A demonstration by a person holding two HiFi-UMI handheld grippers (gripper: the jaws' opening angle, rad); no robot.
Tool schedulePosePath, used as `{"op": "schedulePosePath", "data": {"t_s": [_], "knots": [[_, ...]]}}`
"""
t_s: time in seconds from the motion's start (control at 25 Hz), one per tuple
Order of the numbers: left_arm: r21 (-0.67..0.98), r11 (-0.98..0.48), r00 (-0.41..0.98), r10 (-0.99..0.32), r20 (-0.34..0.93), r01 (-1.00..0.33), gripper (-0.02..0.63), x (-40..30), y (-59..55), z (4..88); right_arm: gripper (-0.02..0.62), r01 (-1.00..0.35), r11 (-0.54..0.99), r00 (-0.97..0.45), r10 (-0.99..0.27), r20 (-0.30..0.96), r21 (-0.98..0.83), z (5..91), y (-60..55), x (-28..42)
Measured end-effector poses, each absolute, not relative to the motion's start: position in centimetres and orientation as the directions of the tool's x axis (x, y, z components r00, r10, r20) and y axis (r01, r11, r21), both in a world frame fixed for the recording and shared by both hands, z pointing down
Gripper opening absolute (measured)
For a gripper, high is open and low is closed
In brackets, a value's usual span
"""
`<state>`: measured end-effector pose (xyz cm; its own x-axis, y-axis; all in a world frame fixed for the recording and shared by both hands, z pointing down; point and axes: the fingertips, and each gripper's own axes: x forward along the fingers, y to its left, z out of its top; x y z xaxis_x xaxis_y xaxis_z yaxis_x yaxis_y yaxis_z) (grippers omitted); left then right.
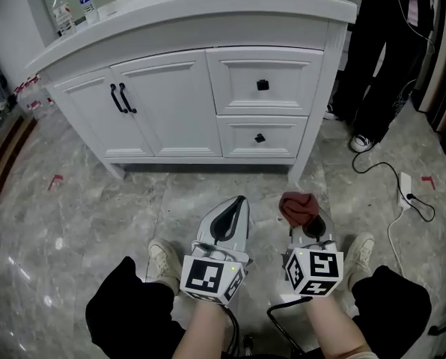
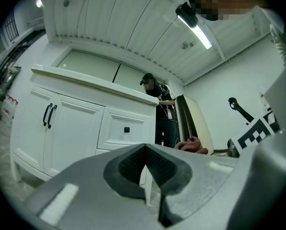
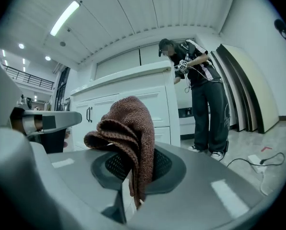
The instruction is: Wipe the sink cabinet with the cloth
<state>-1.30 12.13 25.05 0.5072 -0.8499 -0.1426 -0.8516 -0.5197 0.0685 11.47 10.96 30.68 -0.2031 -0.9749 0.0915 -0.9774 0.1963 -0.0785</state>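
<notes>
Right gripper [image 1: 310, 229]: jaws clamped on cloth [image 3: 128, 128], held low, well short of cabinet [image 1: 174, 107]. Left gripper [image 1: 236, 204]: jaws together, empty. Best approach: step in, press cloth's broad fold flat against door panels, grip firm.

Grey marble floor [image 1: 81, 230] is carrying the white sink cabinet [image 1: 170, 103]; power strip [image 1: 405, 188] and black cable [image 1: 373, 167] are lying at right. Two water bottles [image 1: 62, 15] are standing on the bench [image 1: 208, 7] top.
</notes>
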Motion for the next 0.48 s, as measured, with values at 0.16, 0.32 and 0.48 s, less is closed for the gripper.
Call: {"op": "schedulePosePath", "data": {"t_s": [0.16,0.32,0.48], "knots": [[0.041,-0.528,0.52,-0.844,-0.134,-0.848,0.0,-1.8,15.0,24.3,0.08,-0.977,0.203,-0.206,-0.976,0.068,-0.06,29.1,14.5,11.1],[0.014,-0.525,0.521,-0.846,-0.112,-0.851,0.0,-2.5,17.4,24.5,0.08,-0.975,0.208,-0.213,-0.975,0.061,-0.078,29.1,17.0,10.6],[-0.003,-0.521,0.52,-0.85,-0.085,-0.853,0.0,-2.6,19.4,25.3,0.08,-0.976,0.197,-0.203,-0.977,0.064,-0.091,29.3,18.4,10.6]]}}
